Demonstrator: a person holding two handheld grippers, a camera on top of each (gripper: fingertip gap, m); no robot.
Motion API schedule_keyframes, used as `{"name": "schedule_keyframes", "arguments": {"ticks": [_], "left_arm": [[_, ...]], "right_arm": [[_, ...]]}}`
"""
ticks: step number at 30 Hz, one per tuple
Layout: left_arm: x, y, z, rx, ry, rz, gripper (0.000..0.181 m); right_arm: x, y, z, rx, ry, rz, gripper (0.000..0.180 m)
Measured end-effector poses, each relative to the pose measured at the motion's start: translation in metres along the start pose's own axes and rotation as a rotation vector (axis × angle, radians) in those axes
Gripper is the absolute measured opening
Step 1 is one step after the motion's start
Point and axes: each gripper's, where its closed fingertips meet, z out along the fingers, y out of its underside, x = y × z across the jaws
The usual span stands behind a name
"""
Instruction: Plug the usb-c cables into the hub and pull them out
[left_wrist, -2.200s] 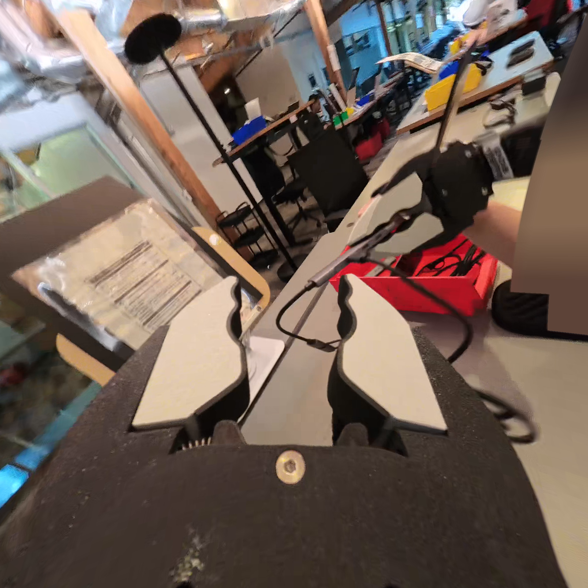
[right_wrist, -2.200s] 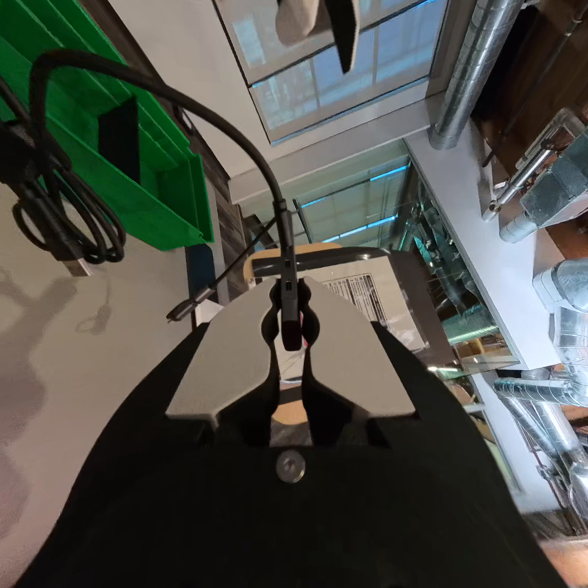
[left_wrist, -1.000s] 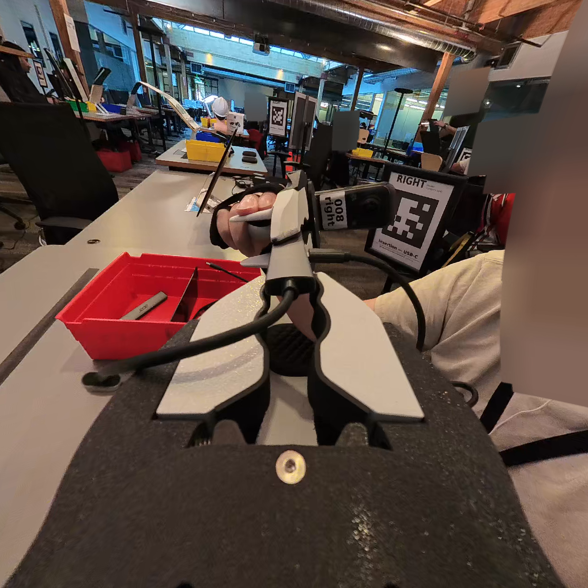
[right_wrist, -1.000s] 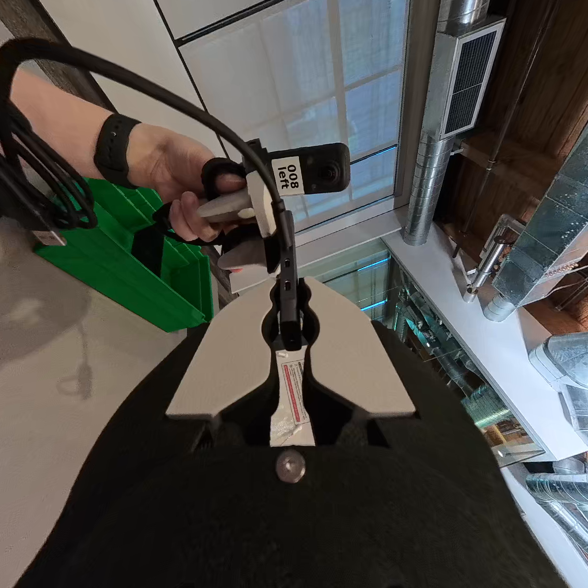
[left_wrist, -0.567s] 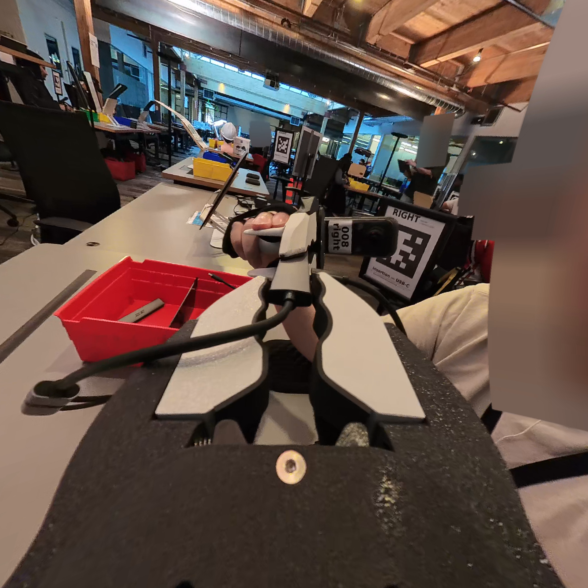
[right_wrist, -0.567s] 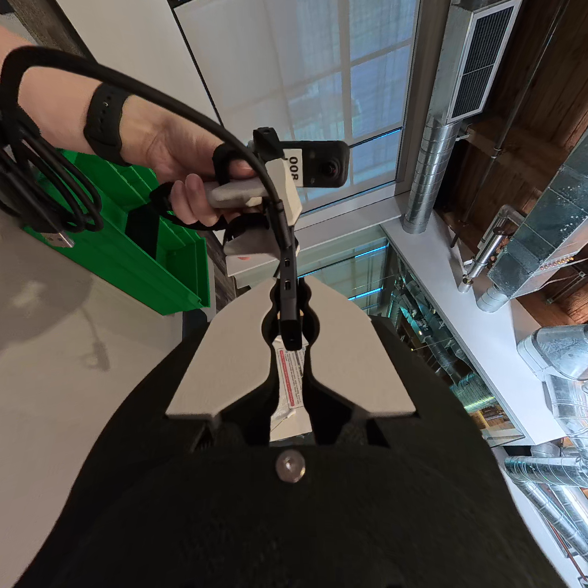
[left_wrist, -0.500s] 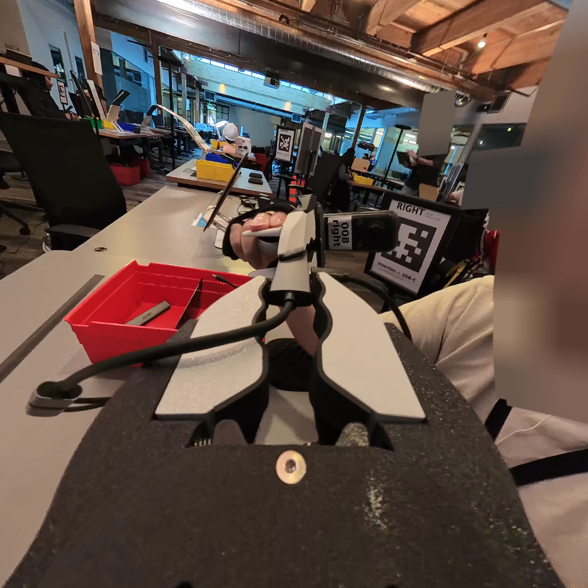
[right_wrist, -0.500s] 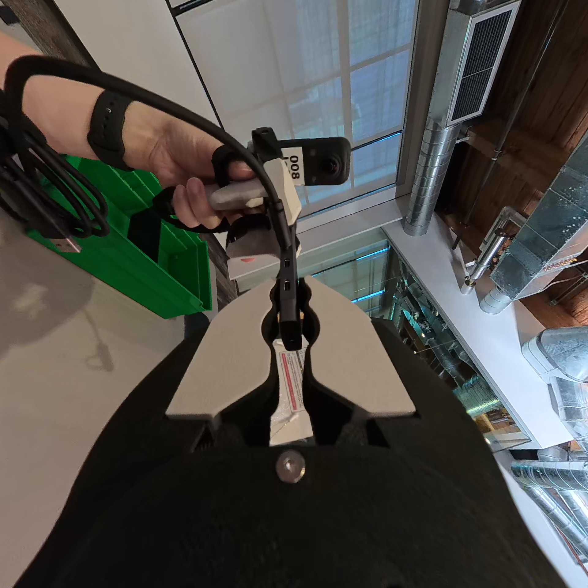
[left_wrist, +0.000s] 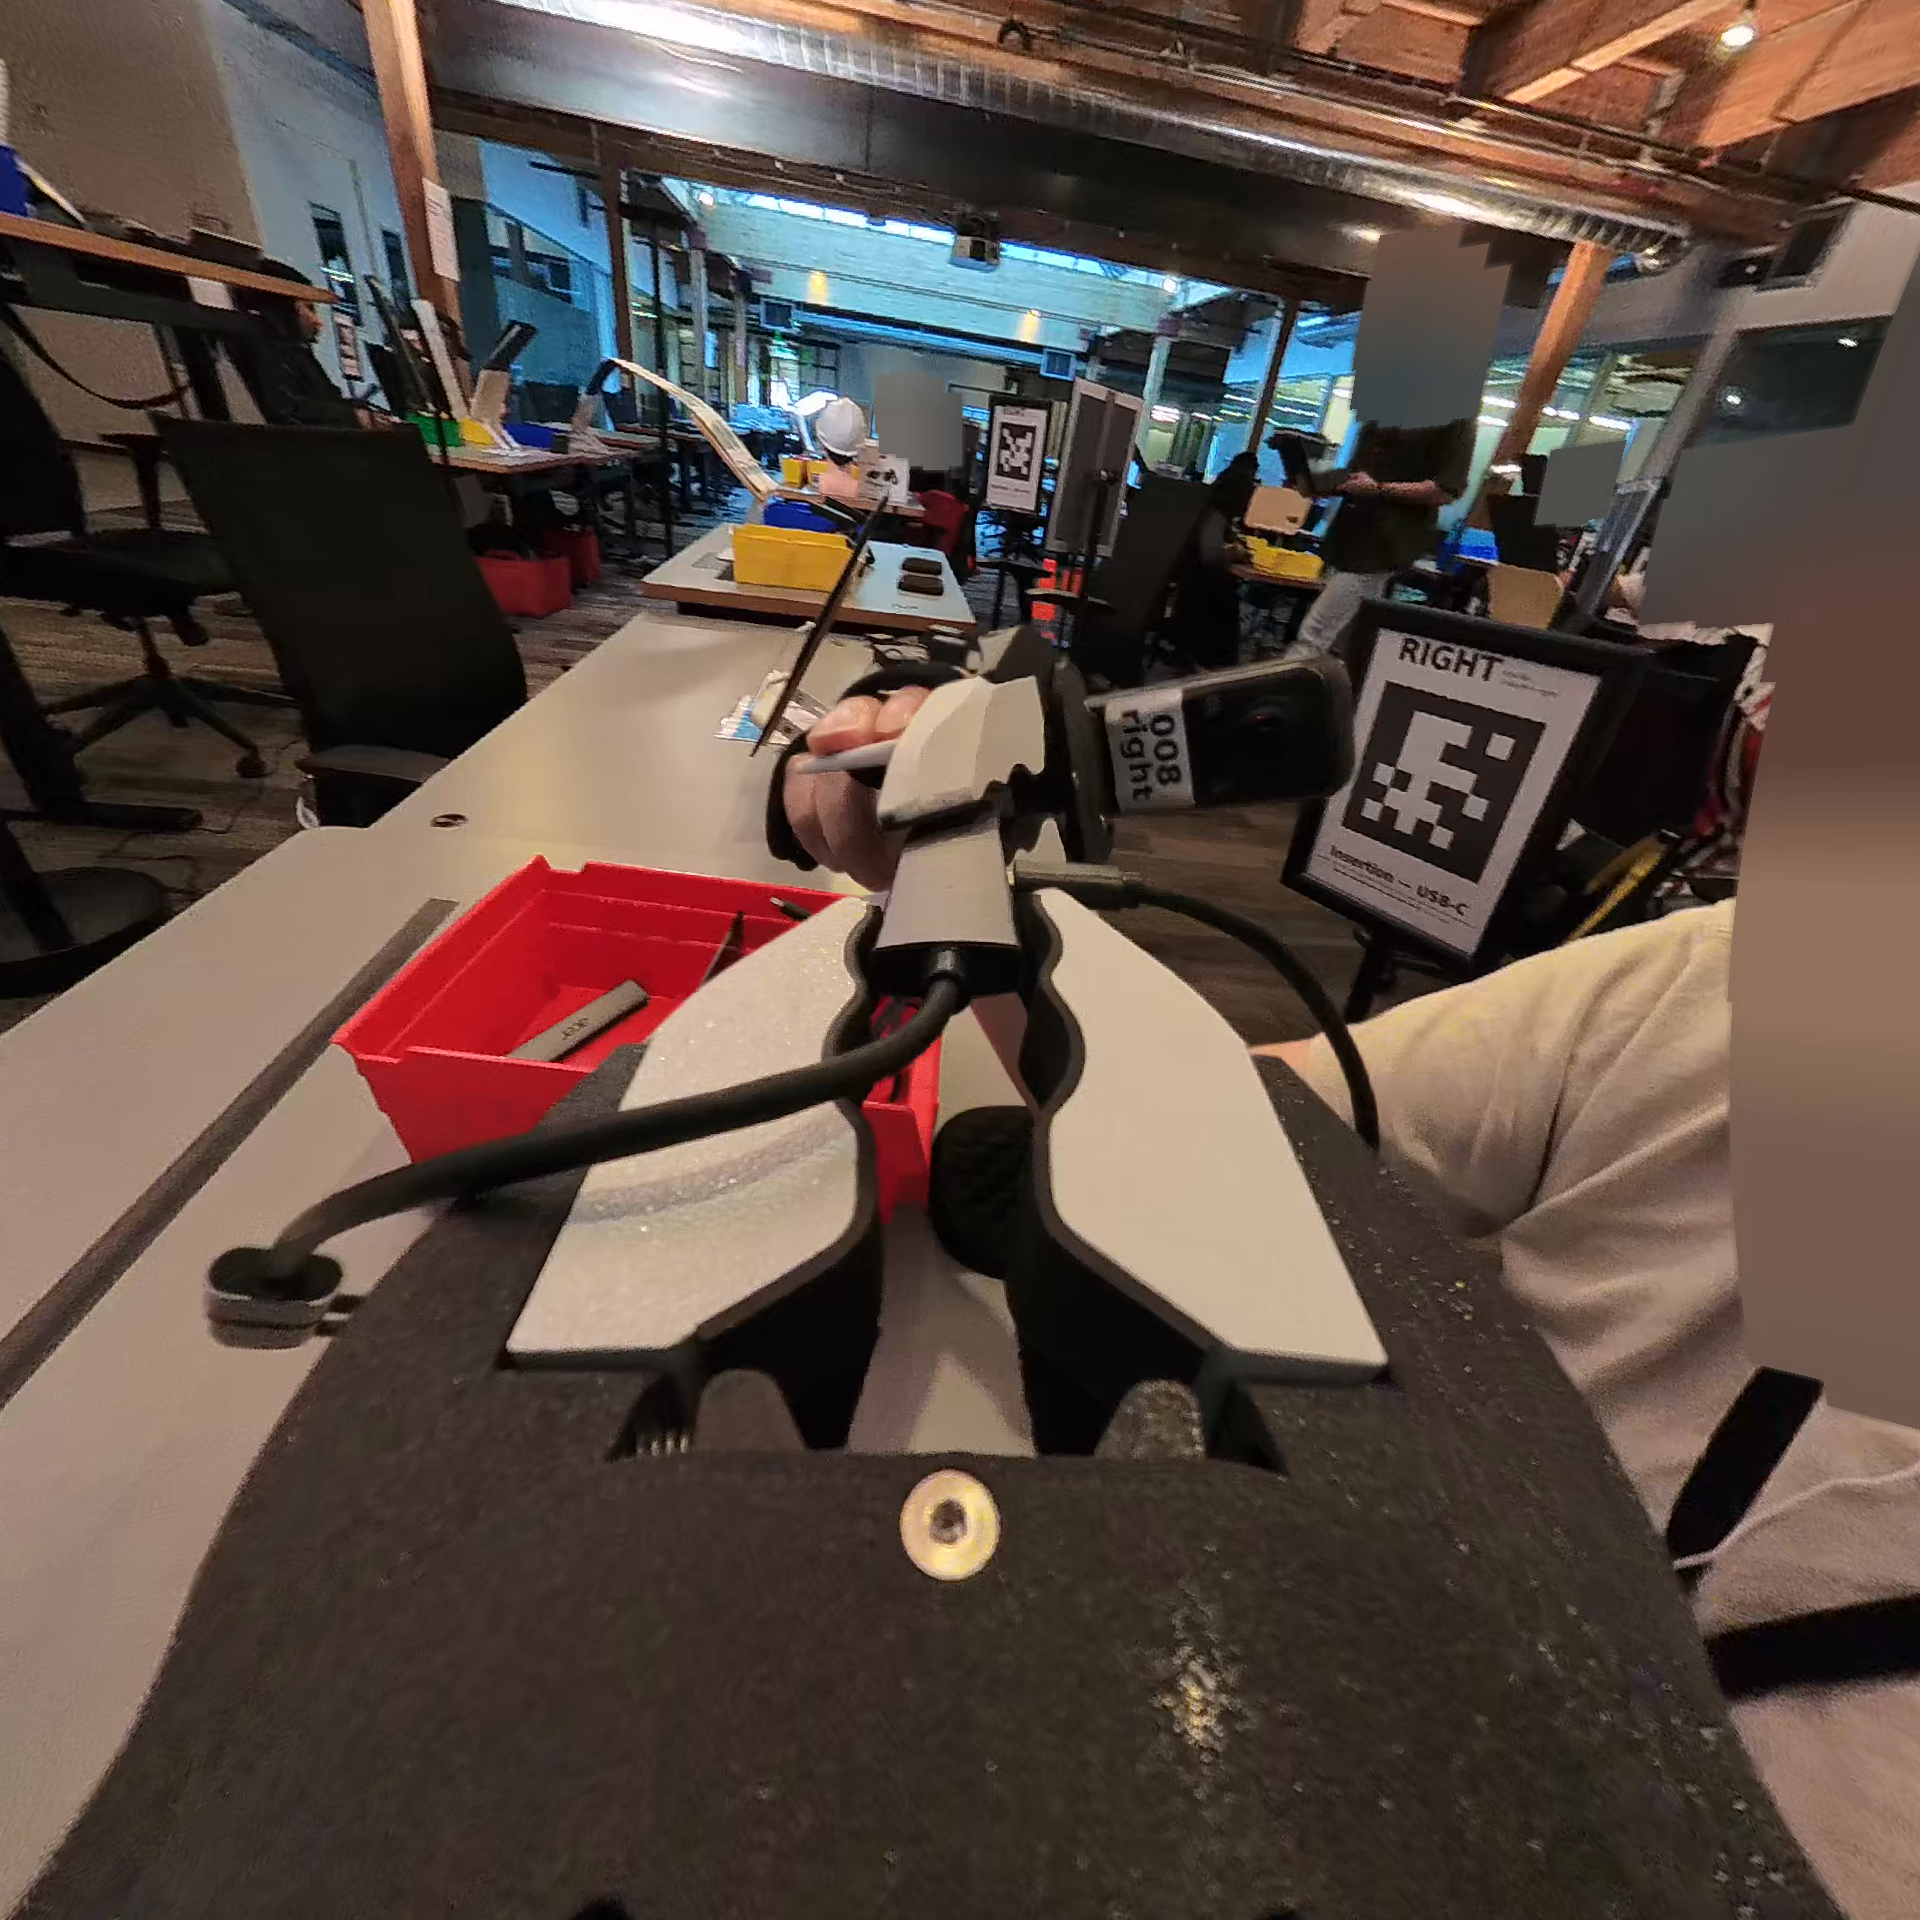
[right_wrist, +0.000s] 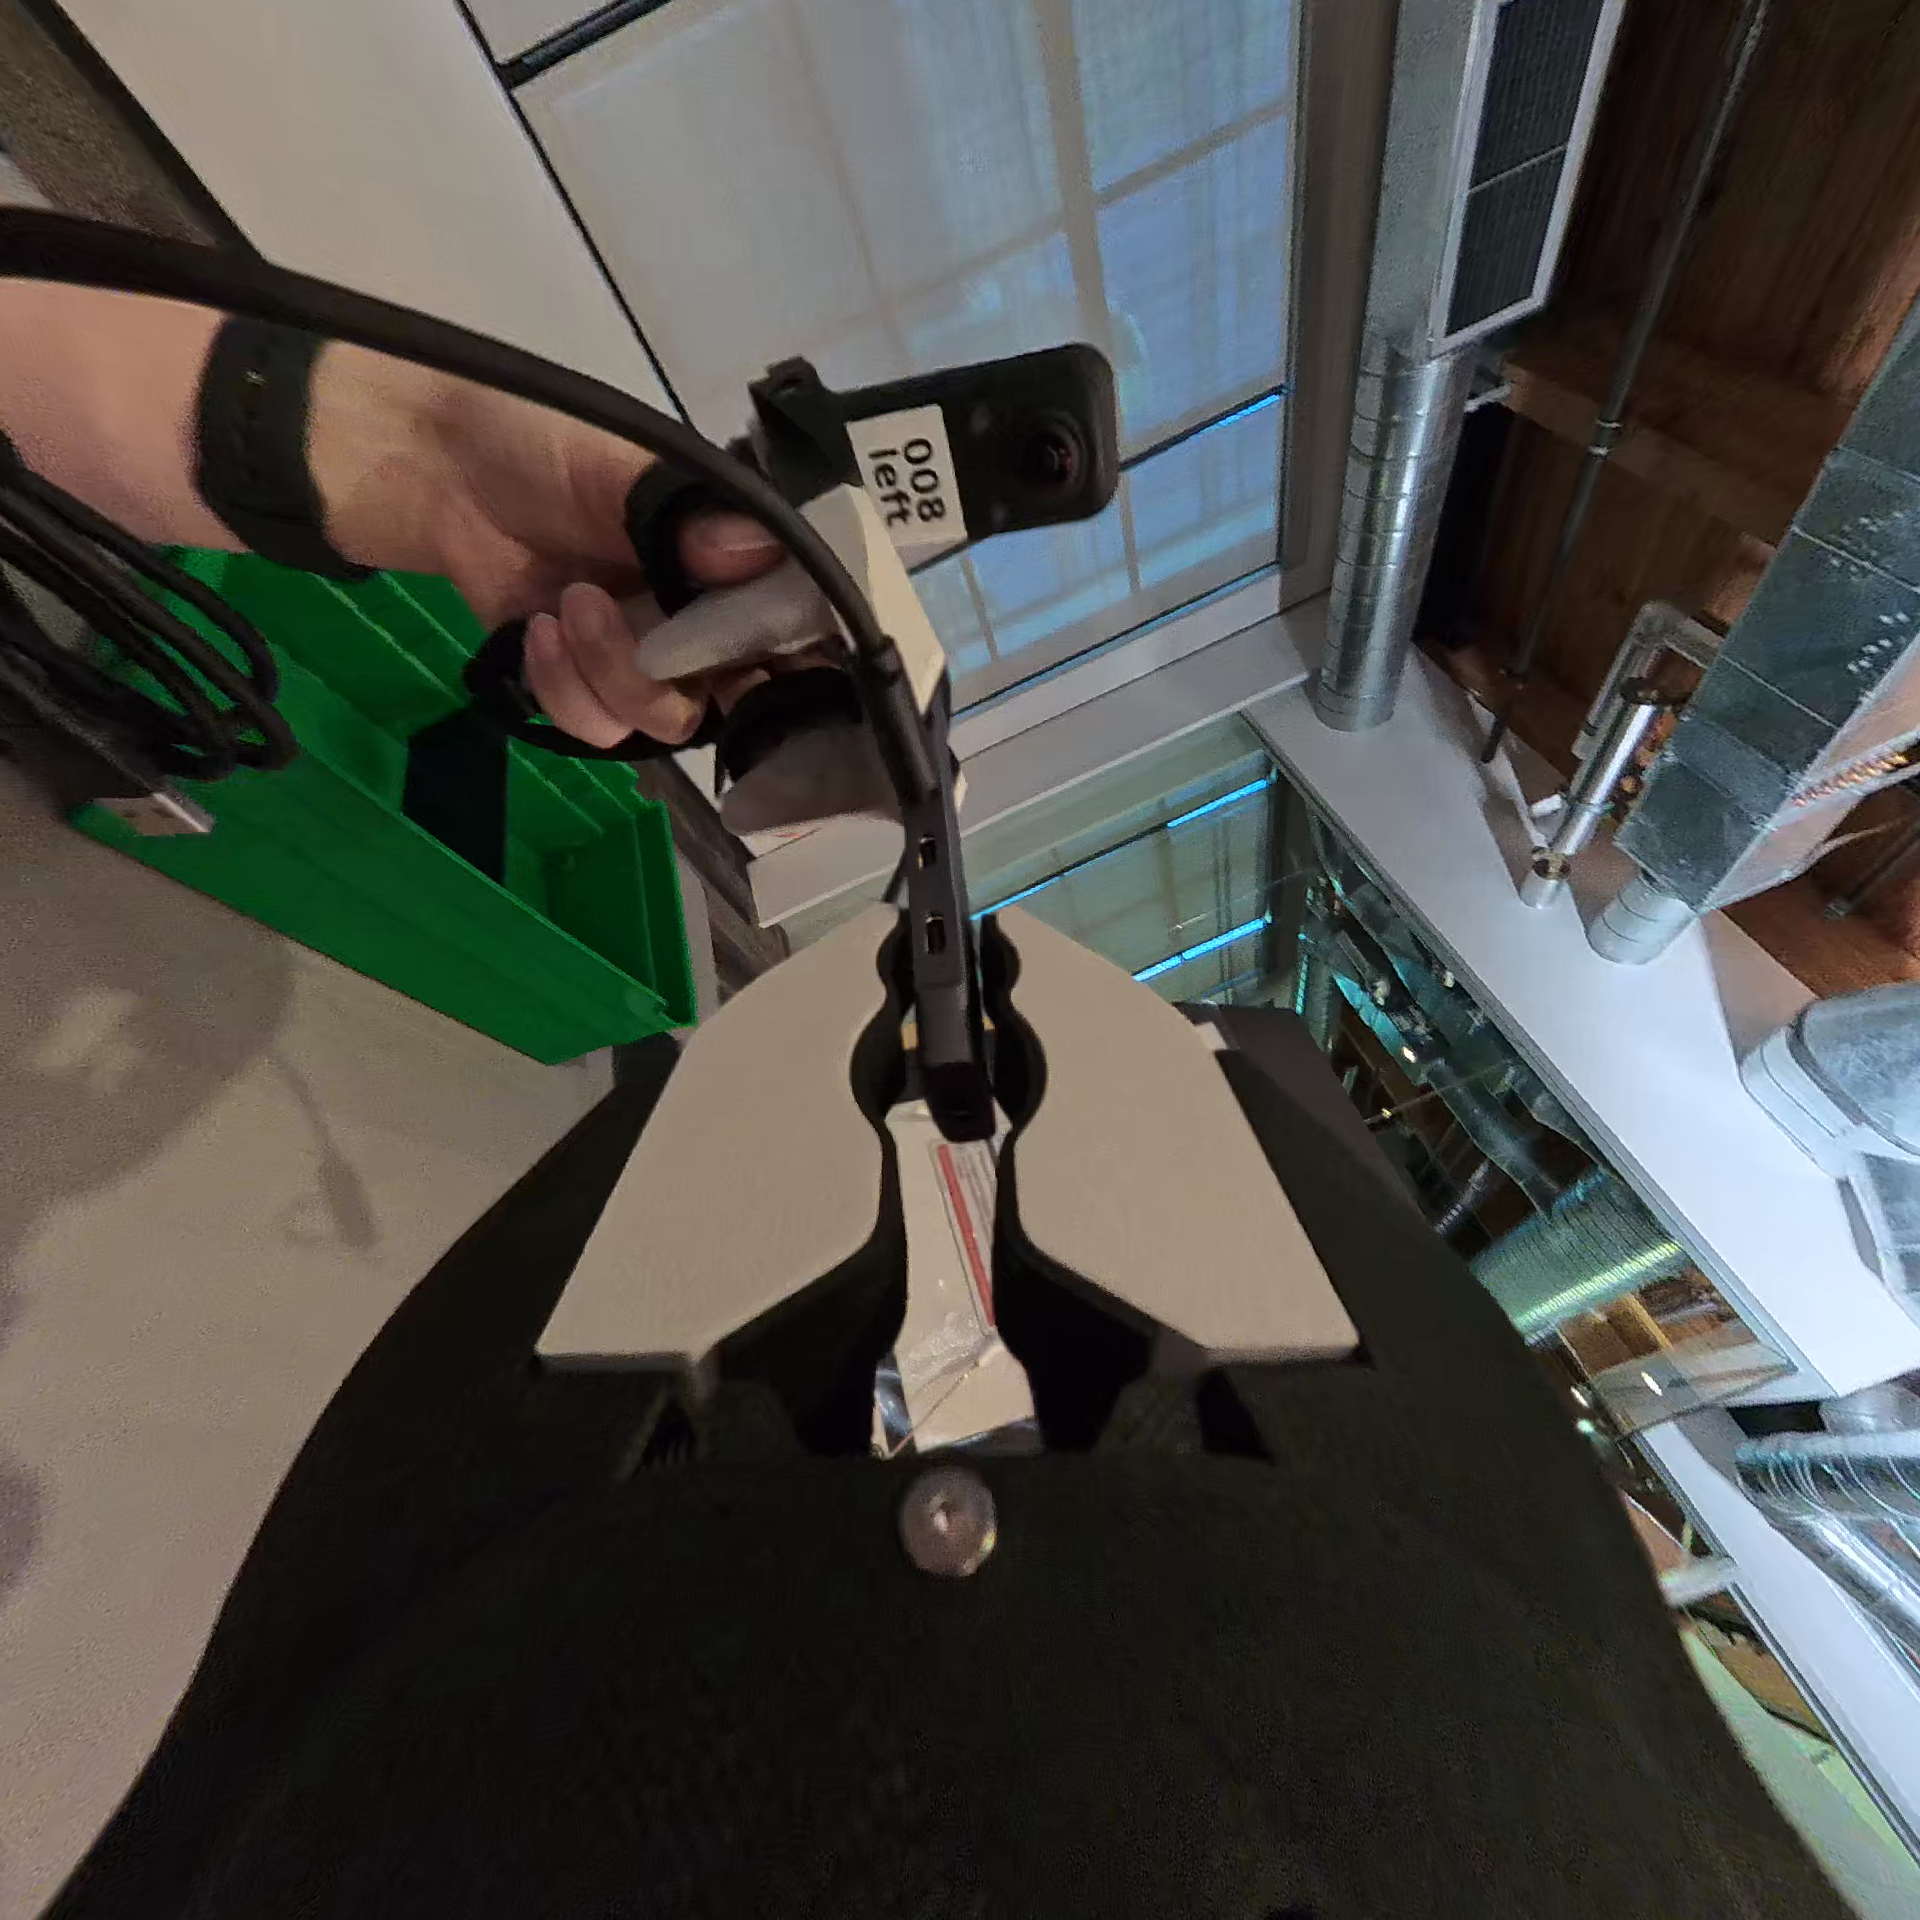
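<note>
A slim grey hub (left_wrist: 940, 883) is held in the air between both grippers. My left gripper (left_wrist: 940, 925) is shut on the end where its short cable (left_wrist: 665, 1117) leaves. That cable droops left to a connector (left_wrist: 275, 1283) by the table. My right gripper (right_wrist: 945, 935) is shut on the hub's other end (right_wrist: 951, 1029), and it shows opposite in the left wrist view (left_wrist: 940, 805). A black USB-C cable's plug (left_wrist: 1081, 883) meets the hub's side between the grippers; how deep it sits is hidden. The left gripper (right_wrist: 925, 727) faces me in the right wrist view.
A red bin (left_wrist: 447, 1070) holding a grey stick-like piece (left_wrist: 582, 1023) stands on the grey table (left_wrist: 623, 727). A black-framed sign (left_wrist: 1455, 779) stands behind. A green bin (right_wrist: 364, 831) and a coiled cable bundle (right_wrist: 125, 665) lie at the left. A person's sleeve (left_wrist: 1507, 1091) is close on the right.
About two seconds ago my left gripper was open and empty; it has since closed on the hub's cable end, facing the right gripper. Over the last second both grips stay shut with small shifts.
</note>
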Motion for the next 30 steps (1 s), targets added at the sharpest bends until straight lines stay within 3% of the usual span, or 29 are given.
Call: {"name": "schedule_keyframes", "arguments": {"ticks": [1, 6, 9, 12, 15, 17, 22, 30], "left_arm": [[-0.003, -0.002, 0.000, 0.009, -0.023, -0.002, 0.024], [-0.029, -0.014, -0.013, 0.091, -0.203, 0.037, 0.023], [-0.053, -0.021, -0.029, 0.122, -0.419, 0.142, 0.023], [-0.072, -0.029, -0.047, 0.123, -0.685, 0.343, 0.024], [-0.075, -0.033, -0.051, 0.111, -0.850, 0.507, 0.023], [-0.076, -0.032, -0.047, 0.098, -0.899, 0.554, 0.023], [-0.079, -0.023, -0.032, 0.063, -0.909, 0.577, 0.024], [-0.079, -0.018, -0.024, 0.031, -0.911, 0.607, 0.024]], "right_arm": [[0.004, 0.004, 0.001, -0.009, 0.029, 0.005, 0.014], [0.023, 0.028, 0.002, -0.092, 0.153, 0.077, 0.023], [0.043, 0.042, -0.002, -0.181, 0.254, 0.188, 0.025], [0.069, 0.032, -0.005, -0.140, 0.420, 0.482, 0.028], [0.062, 0.012, 0.010, 0.009, 0.438, 0.886, 0.029], [0.045, 0.015, 0.026, -0.016, 0.424, 0.989, 0.030], [0.019, 0.043, 0.044, -0.152, 0.430, 0.956, 0.030], [0.012, 0.058, 0.046, -0.083, 0.378, 1.171, 0.018]]}}
